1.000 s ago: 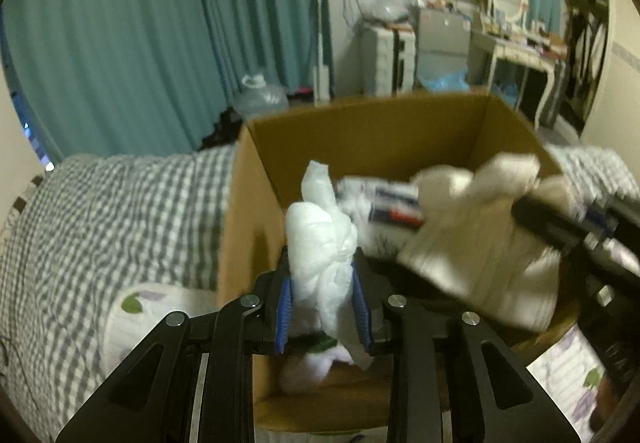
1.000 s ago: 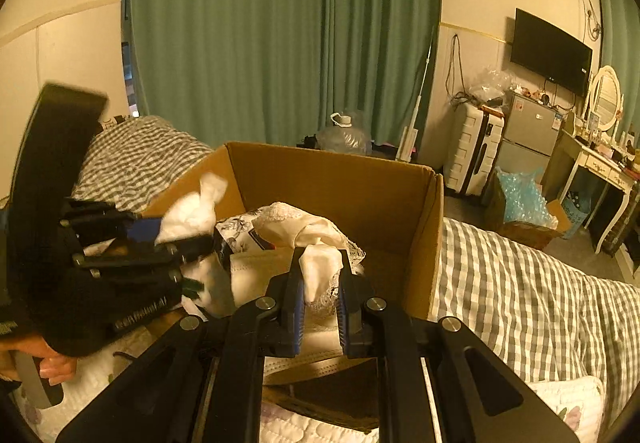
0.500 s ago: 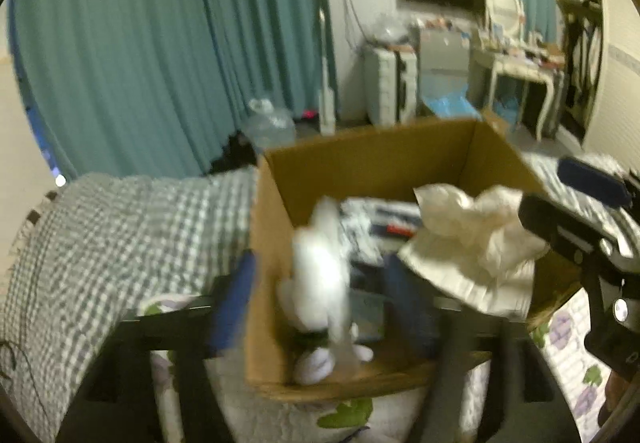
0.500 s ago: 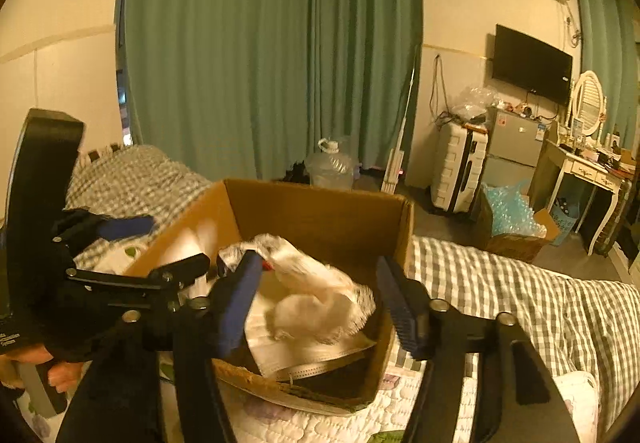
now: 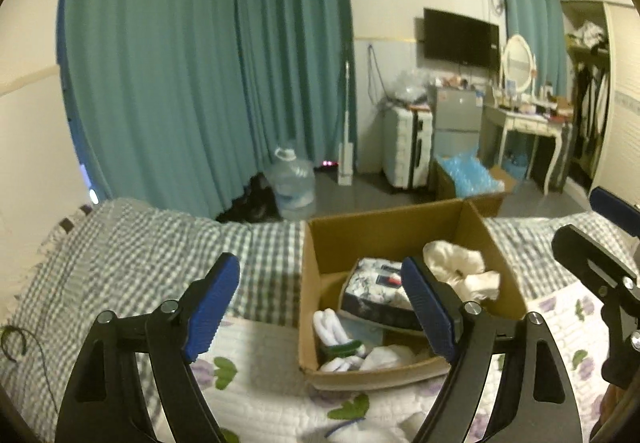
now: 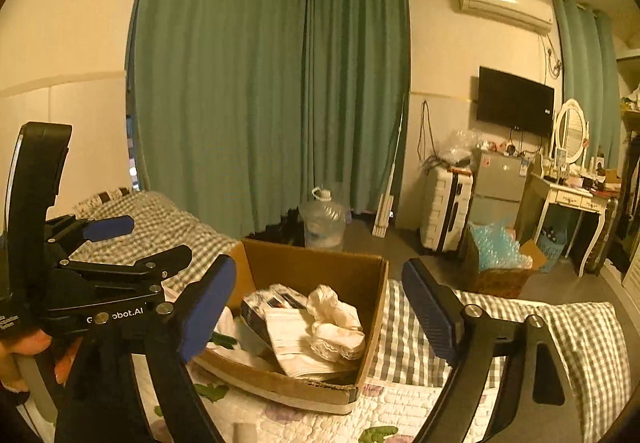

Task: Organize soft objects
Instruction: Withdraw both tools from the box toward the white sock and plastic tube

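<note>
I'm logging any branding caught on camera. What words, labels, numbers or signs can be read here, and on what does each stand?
"obot.AI", after a partly hidden "G": white lettering on the side of the left gripper, in the right wrist view.
Small white print on that gripper's body at the picture's left edge: too small to read.
Printed packet in the cardboard box: blurred.
Sticker on the grey fridge: too small.

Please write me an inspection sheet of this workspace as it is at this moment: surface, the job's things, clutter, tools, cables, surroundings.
Surface: bed, checked cover, floral quilt in front.
Job's things: cardboard box on bed; white socks, cream lace cloth, patterned pack inside.
Clutter: nothing seen.
Tools: left tool and right tool open, empty, jaws just opened.
Cables: dark cord at bed's left edge.
Surroundings: green curtains, water jug, suitcase.
</note>
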The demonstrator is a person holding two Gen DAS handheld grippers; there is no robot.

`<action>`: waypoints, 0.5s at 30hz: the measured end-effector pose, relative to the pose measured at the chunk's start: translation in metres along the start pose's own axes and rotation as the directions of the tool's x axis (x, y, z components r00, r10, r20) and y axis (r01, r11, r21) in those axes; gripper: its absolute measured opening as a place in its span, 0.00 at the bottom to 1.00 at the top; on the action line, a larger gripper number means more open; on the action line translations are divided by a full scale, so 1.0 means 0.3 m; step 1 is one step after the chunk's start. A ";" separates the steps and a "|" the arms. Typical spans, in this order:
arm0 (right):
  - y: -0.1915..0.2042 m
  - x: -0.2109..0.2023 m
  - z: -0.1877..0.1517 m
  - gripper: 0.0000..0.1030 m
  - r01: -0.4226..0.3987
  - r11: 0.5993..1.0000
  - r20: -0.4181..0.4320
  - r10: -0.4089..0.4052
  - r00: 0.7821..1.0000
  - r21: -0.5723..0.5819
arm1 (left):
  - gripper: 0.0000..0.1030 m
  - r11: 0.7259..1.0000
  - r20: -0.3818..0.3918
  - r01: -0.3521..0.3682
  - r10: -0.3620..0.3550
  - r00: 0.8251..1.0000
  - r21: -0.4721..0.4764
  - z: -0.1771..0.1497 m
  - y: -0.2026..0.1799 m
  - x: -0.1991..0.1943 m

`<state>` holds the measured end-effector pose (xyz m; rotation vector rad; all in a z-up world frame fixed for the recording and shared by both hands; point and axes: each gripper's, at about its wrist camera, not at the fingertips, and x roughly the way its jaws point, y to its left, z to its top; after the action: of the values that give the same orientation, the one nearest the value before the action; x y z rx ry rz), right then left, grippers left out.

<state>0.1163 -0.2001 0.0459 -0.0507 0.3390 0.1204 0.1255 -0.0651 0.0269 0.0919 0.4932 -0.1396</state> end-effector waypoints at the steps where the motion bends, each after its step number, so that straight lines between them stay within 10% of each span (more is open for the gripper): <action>1: 0.010 -0.024 0.008 0.85 0.001 1.000 0.009 -0.001 1.000 -0.001 | 0.82 1.000 0.010 0.000 0.000 1.000 -0.001 0.004 0.005 -0.026; 15: 0.085 -0.290 0.106 1.00 0.022 0.999 0.106 -0.017 0.994 -0.048 | 0.82 0.999 0.124 -0.024 0.027 0.992 -0.022 0.030 0.033 -0.290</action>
<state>0.0421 -0.1822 0.1041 -0.0955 0.2296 0.1118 0.0555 -0.0468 0.0769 0.0692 0.3693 -0.1147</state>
